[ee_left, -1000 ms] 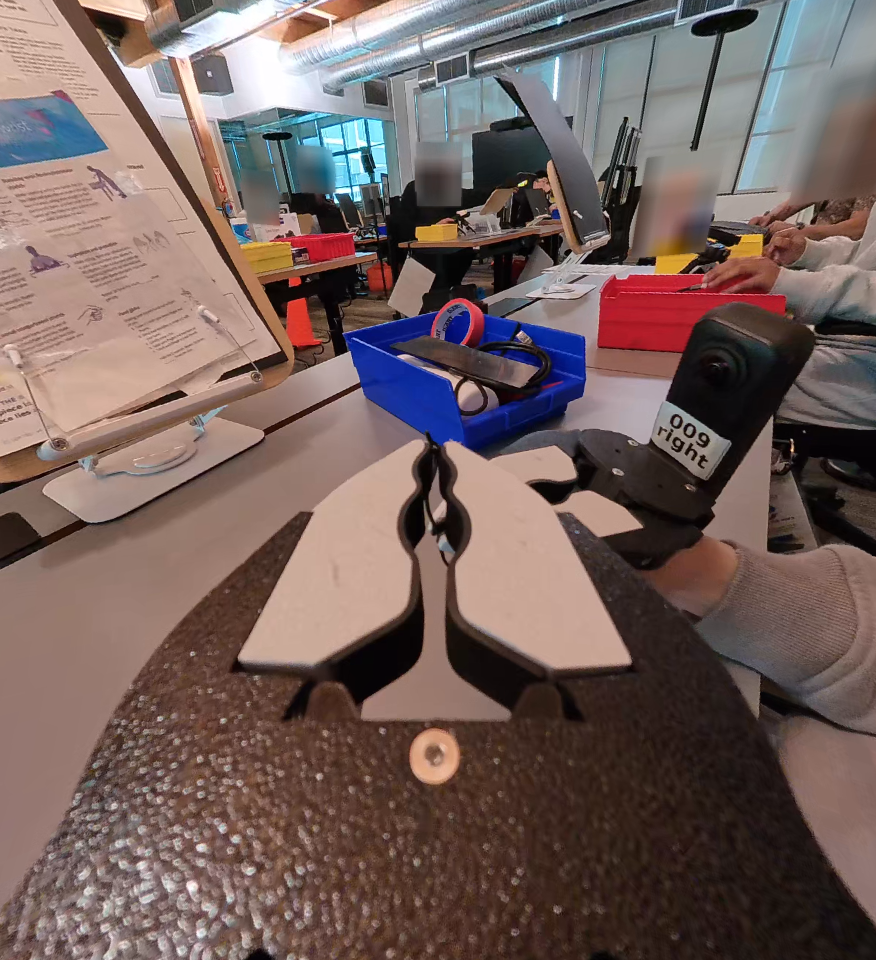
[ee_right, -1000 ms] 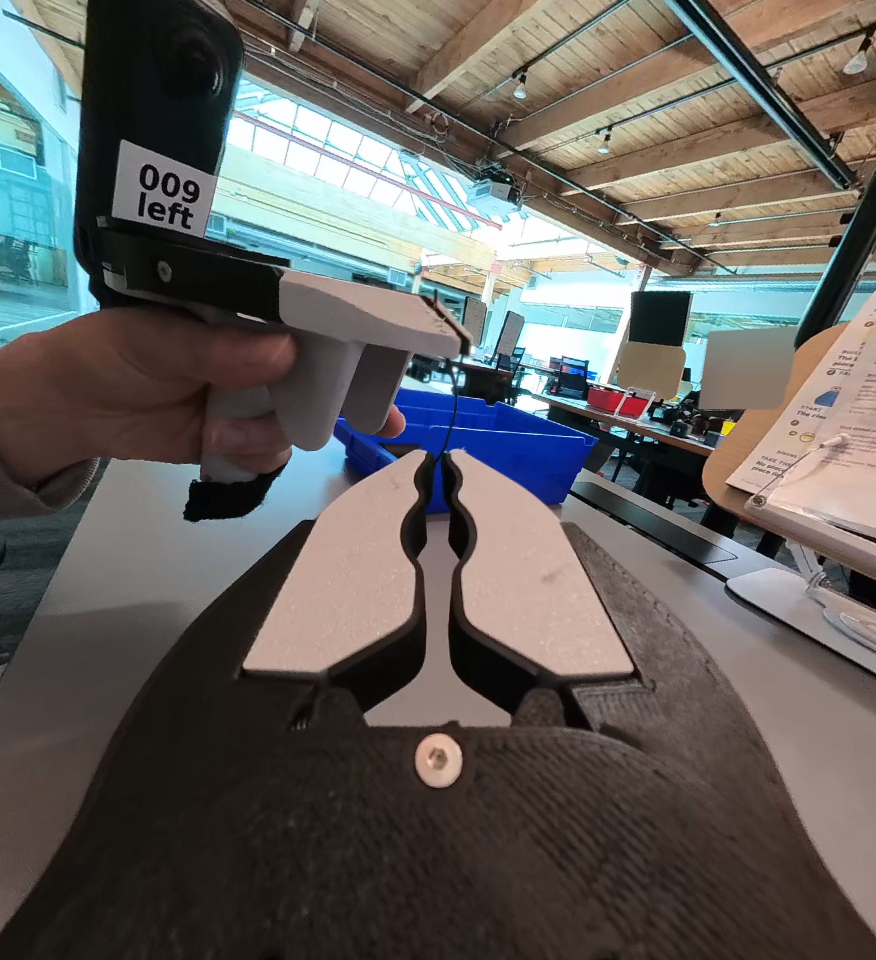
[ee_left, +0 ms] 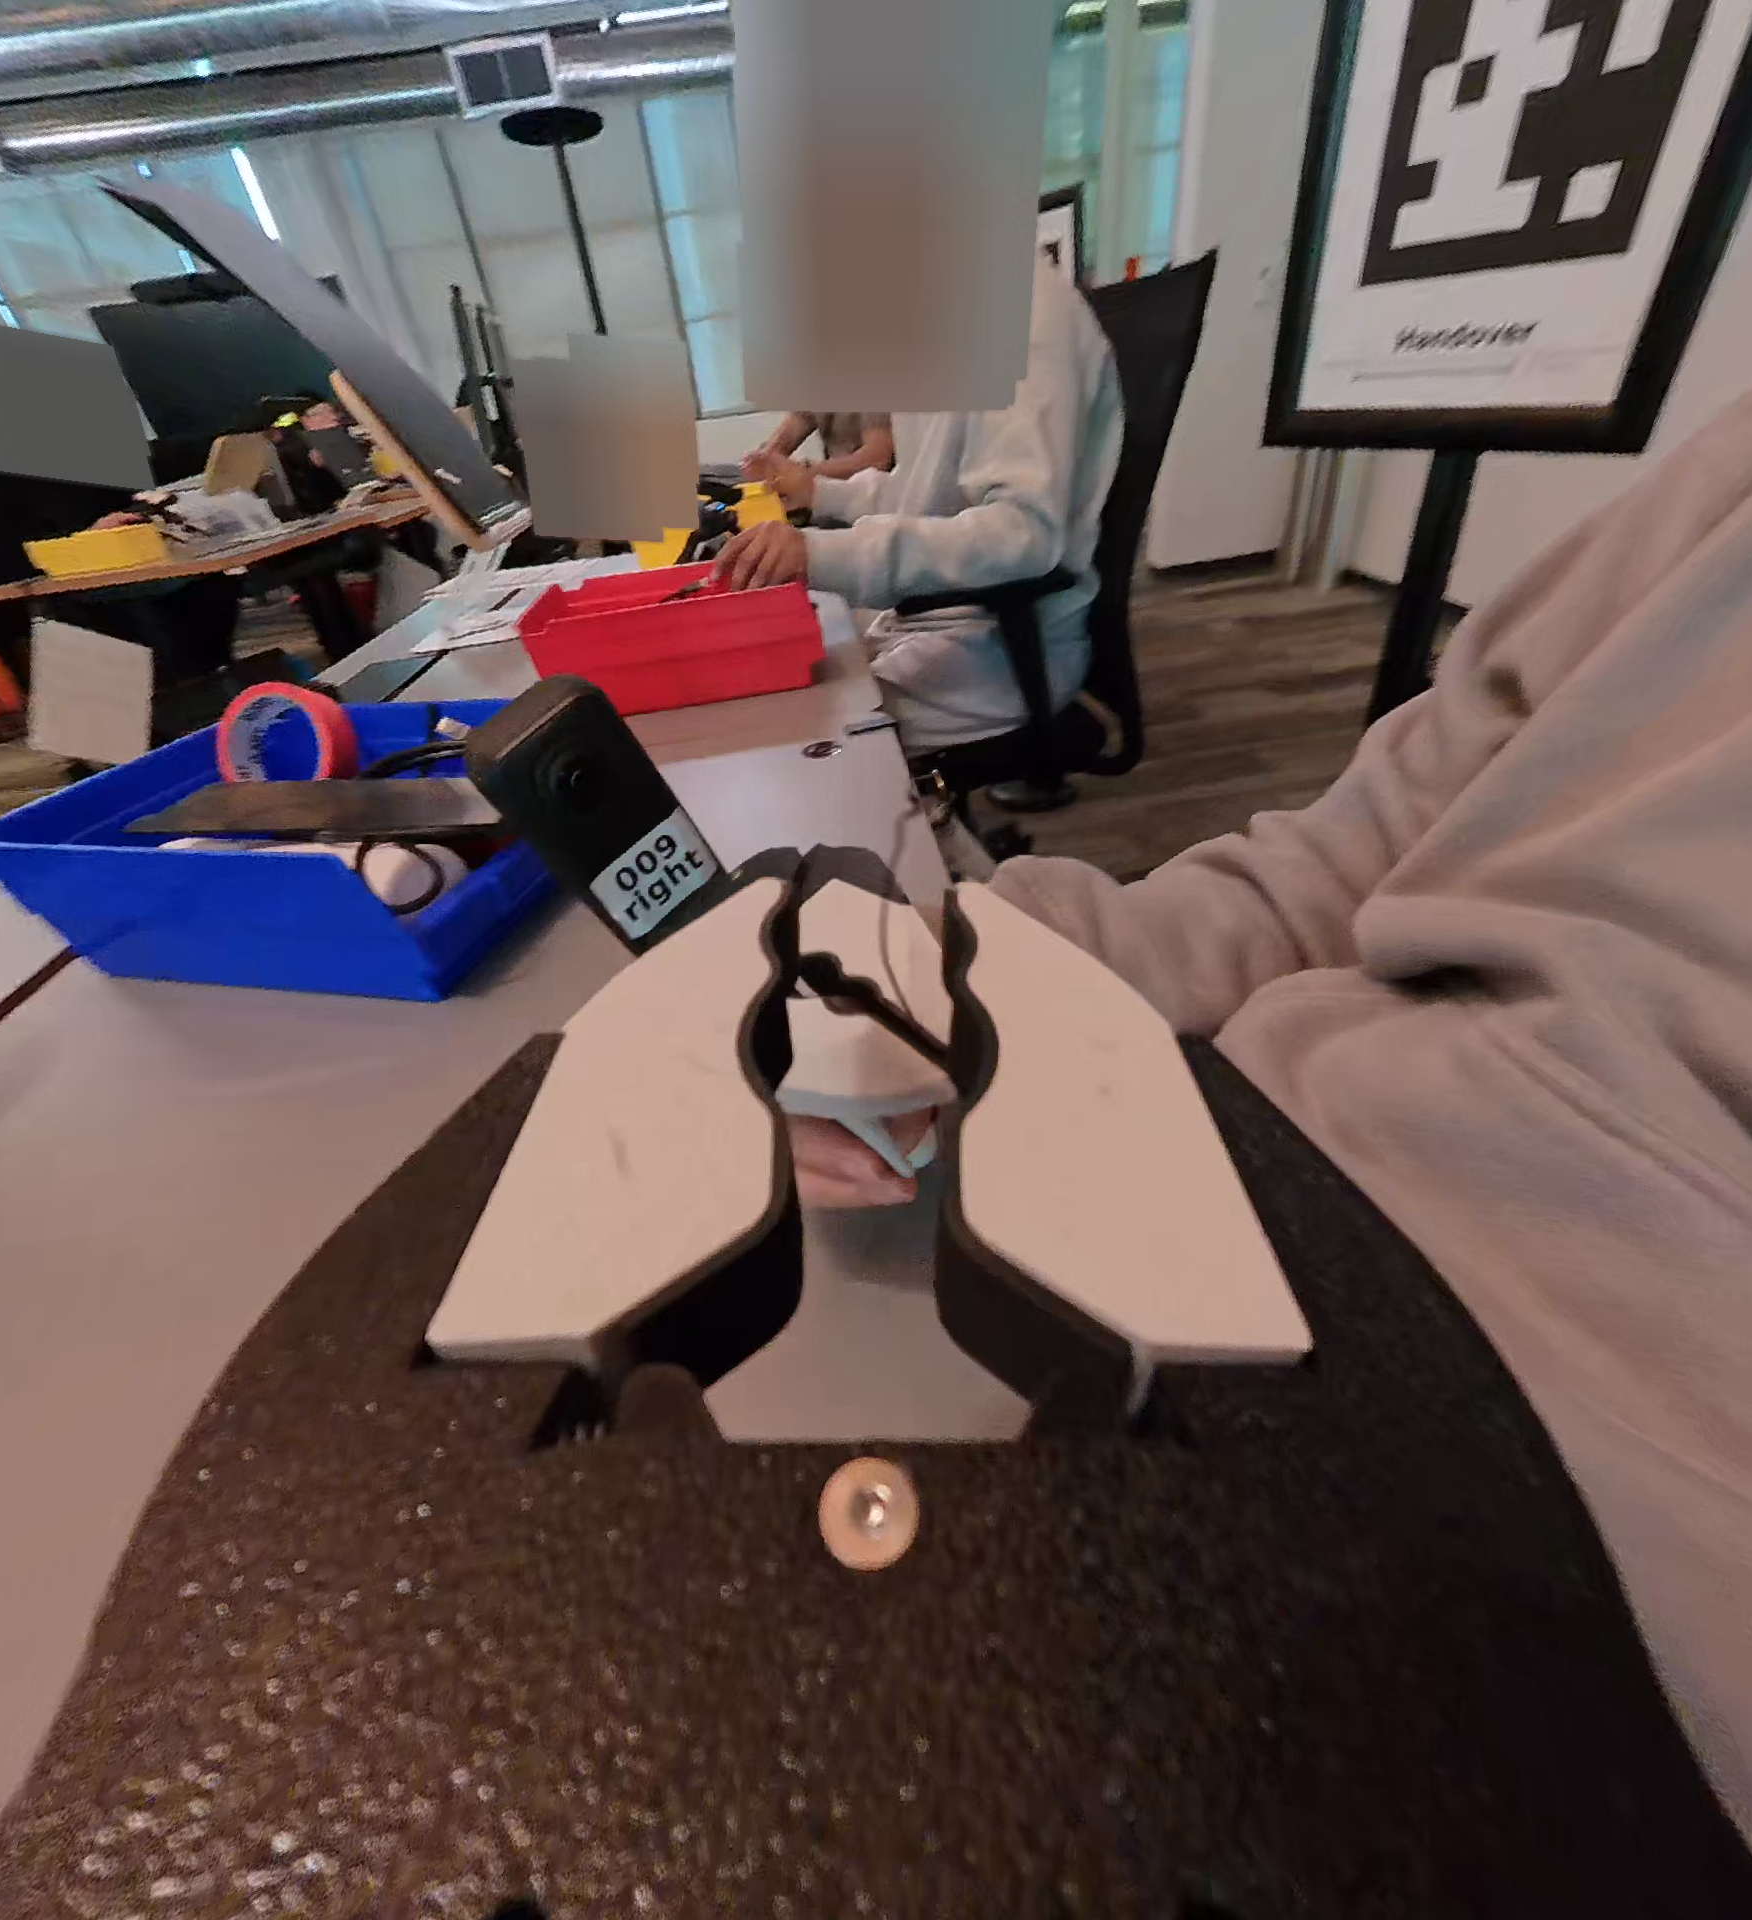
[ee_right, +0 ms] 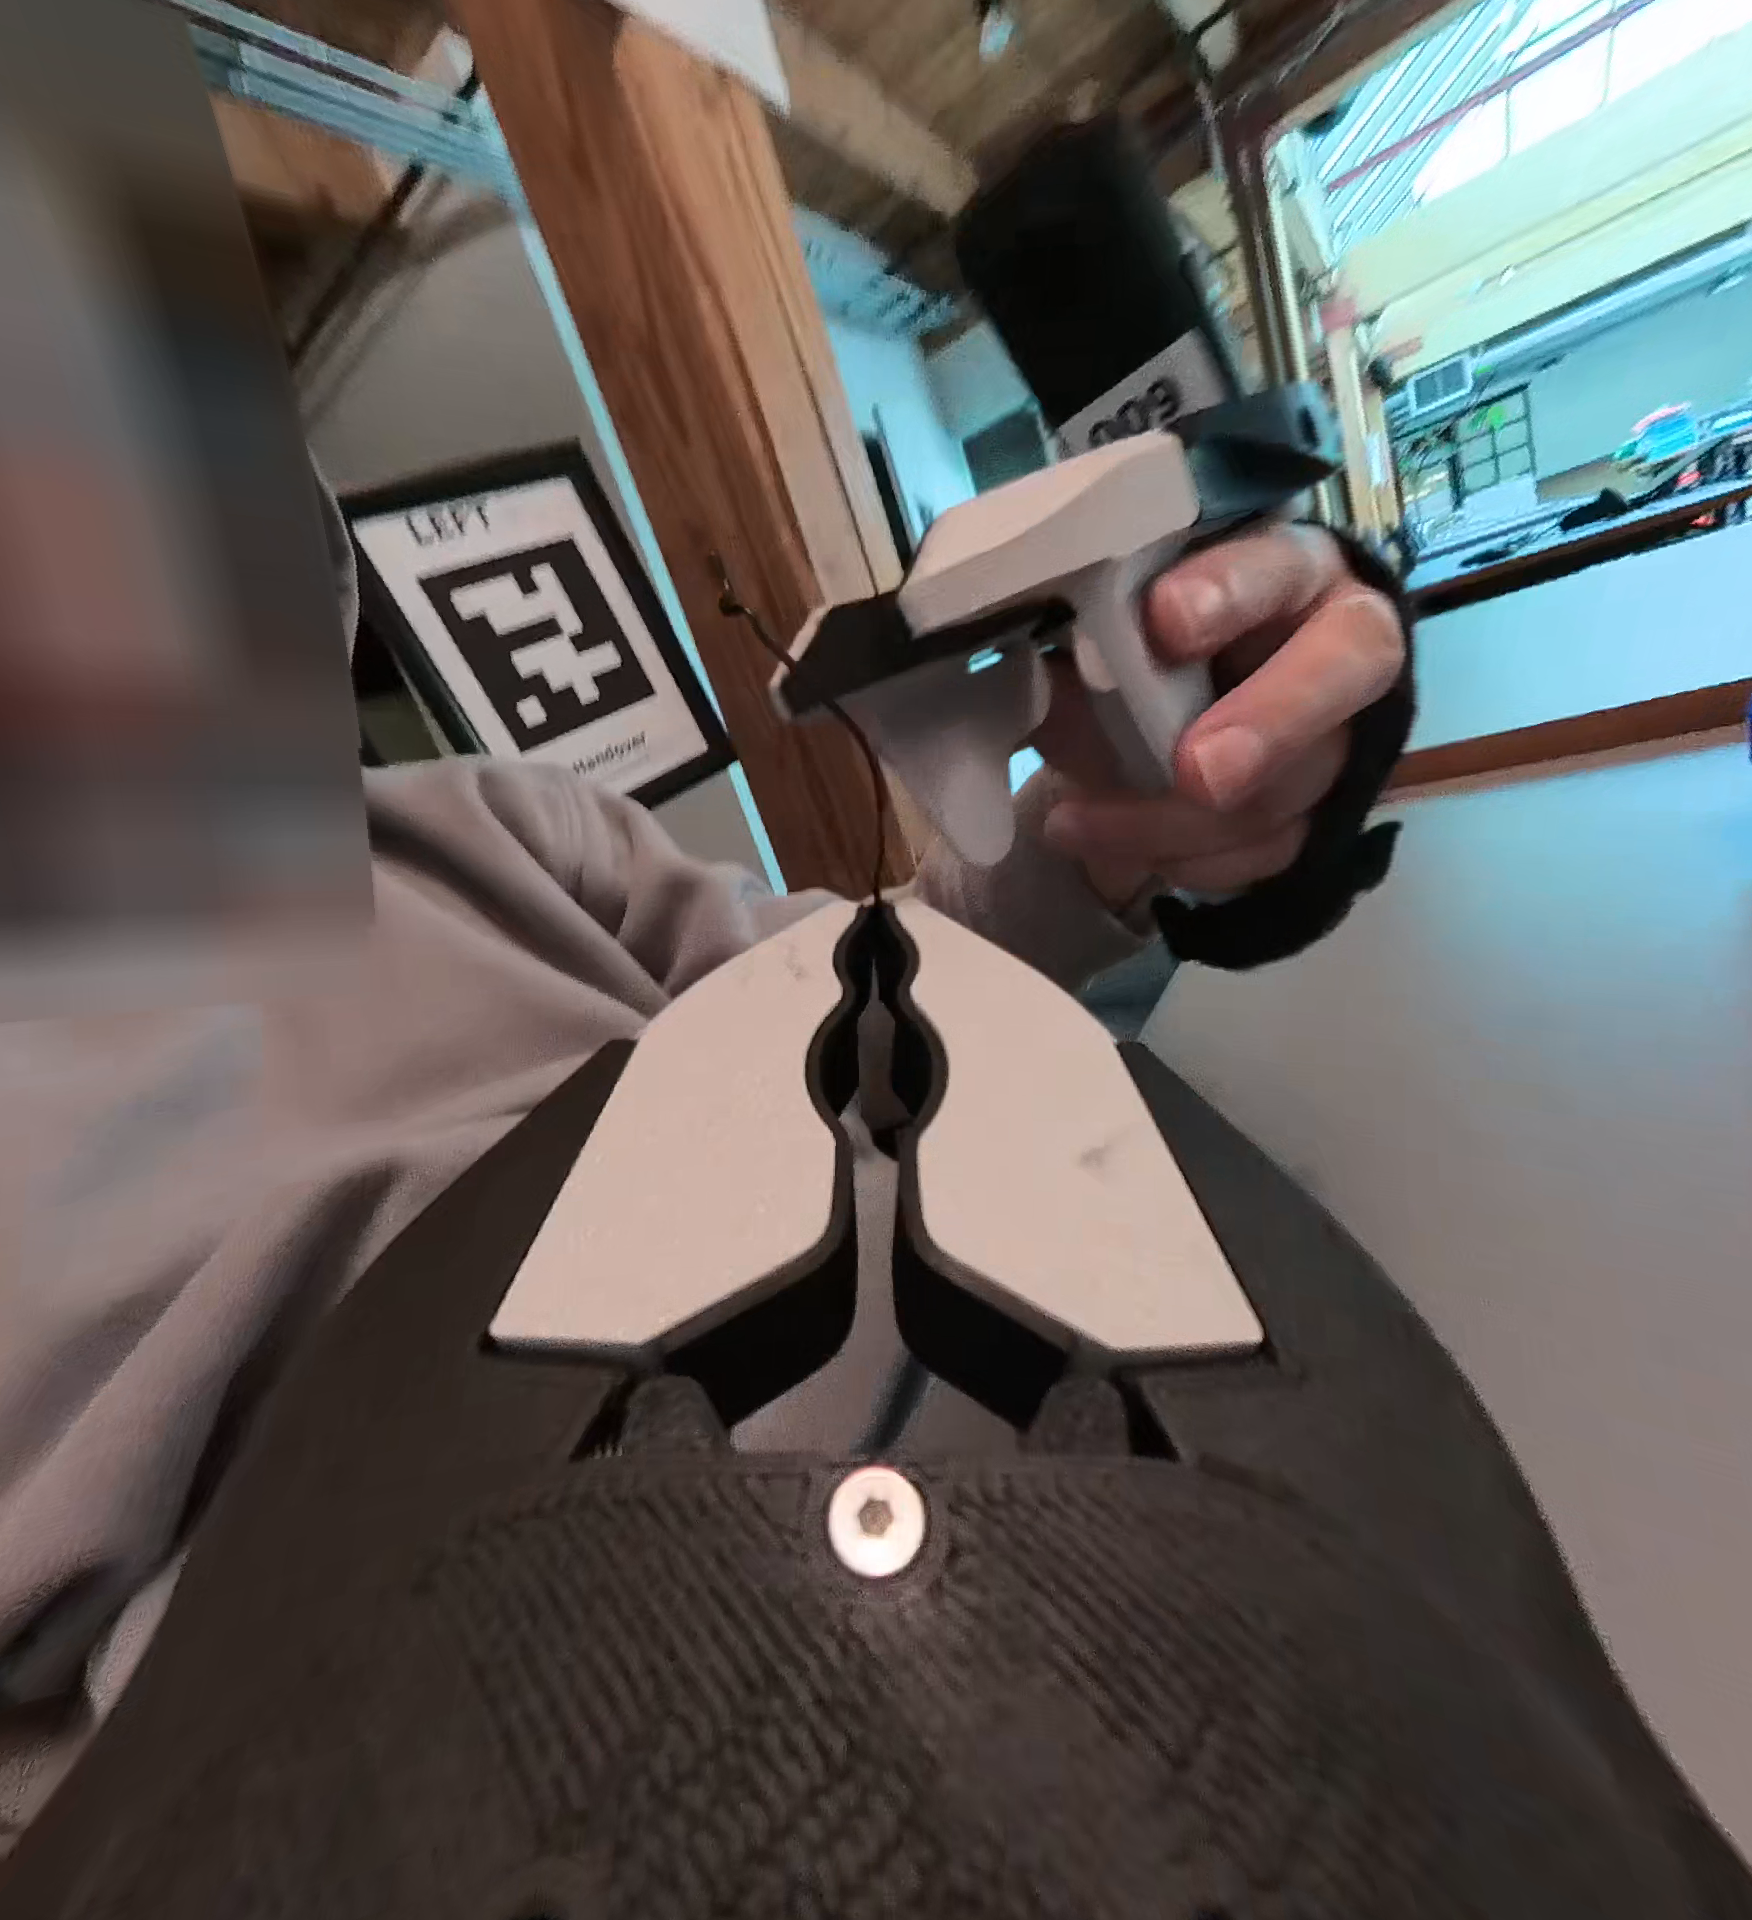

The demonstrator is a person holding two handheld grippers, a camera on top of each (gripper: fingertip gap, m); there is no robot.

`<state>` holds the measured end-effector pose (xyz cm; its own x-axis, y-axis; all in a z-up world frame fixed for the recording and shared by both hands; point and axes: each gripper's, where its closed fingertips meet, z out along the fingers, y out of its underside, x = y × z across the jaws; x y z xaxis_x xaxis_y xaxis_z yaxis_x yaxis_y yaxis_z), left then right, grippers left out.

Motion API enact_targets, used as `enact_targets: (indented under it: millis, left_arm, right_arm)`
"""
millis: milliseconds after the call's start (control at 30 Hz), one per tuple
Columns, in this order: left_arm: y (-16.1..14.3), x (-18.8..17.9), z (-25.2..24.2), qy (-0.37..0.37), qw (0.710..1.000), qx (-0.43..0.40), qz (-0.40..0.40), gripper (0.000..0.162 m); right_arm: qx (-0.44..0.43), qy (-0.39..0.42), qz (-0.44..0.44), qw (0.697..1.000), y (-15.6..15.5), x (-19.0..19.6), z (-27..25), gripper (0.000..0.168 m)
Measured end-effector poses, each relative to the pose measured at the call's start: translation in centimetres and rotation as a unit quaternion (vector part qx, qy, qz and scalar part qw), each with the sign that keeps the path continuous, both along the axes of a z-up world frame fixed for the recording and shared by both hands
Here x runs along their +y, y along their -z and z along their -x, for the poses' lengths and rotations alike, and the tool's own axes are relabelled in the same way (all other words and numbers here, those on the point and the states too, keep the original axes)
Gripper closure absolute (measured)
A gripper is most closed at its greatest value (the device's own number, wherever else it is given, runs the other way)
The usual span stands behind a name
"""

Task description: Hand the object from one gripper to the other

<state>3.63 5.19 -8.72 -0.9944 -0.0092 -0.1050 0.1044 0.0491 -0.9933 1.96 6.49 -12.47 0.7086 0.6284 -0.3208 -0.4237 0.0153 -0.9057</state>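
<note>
Right gripper (ee_right: 874, 920) pinched shut on a thin black cord (ee_right: 864, 774) rising upright between the parted, empty fingers of the left gripper (ee_left: 867, 902).

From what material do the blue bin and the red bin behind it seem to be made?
Blue bin: likely moulded plastic, with a smooth, uniform colour, a slight sheen and thin, stiff walls. Red bin: probably the same plastic, judging by its even colour and similar moulded rim, though it is farther away and less clear.
</note>
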Motion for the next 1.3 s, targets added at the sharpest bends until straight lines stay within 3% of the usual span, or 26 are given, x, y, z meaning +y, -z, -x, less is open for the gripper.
enact_targets:
  millis: [167,800,867,933,1033,1167,1300]
  left_arm:
    - [-0.1,0.6,1.4,0.055,0.998,0.013,0.014,0.143]
    - [0.6,0.2,0.2,0.014,1.0,-0.015,-0.003,0.159]
    - [0.5,0.2,-0.5,-0.006,1.0,-0.013,0.0,0.16]
    - [0.3,0.2,-1.5,-0.039,0.999,-0.012,0.0,0.16]
    - [-0.3,0.5,-4.1,-0.133,0.991,0.008,0.003,0.16]
    - [-0.3,2.0,-8.5,-0.315,0.946,0.071,0.016,0.16]
    - [-0.3,1.8,-9.1,-0.359,0.929,0.083,0.038,0.16]
  right_arm:
    - [0.023,0.0,0.031,0.999,0.7,0.5,-0.3,0.168]
    - [0.026,0.011,0.057,0.998,1.5,1.0,-0.6,0.168]
    - [0.021,0.027,0.049,0.998,1.4,1.1,-0.9,0.168]
    - [0.01,0.092,0.039,0.995,1.5,1.6,-2.6,0.163]
    - [-0.028,0.245,0.033,0.969,1.5,2.1,-6.5,0.137]
    - [-0.178,0.414,-0.004,0.893,0.7,1.3,-9.4,0.124]
    - [-0.326,0.508,-0.009,0.797,0.6,1.0,-10.6,0.12]
